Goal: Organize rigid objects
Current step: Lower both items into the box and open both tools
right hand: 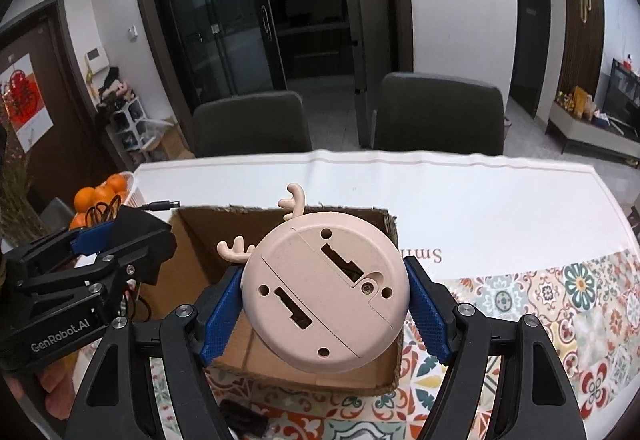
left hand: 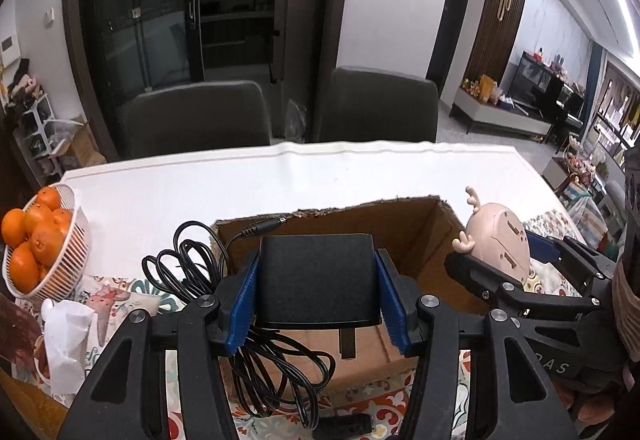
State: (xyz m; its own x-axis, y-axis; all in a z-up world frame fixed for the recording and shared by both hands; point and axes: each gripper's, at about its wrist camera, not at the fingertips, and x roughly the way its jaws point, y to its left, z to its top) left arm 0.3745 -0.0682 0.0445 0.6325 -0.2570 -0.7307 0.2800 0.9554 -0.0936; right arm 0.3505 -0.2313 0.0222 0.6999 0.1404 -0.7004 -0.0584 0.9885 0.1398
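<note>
Black adapter (left hand: pixel 318 280) cable left view, pink gadget (right hand: pixel 326 294) underside right

White basket of oranges (left hand: pixel 38 236), crumpled tissue (left hand: pixel 64 340), two dark chairs (left hand: pixel 196 116) behind the table (left hand: pixel 240 180).

"GenRobot.AI" on left claw (right hand: pixel 86 240), "Smi" on tablecloth (right hand: pixel 500 224)

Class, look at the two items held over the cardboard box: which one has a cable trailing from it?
The black power adapter in the left gripper; its cord hangs coiled below. The pink antlered gadget in the right gripper has none.
</note>
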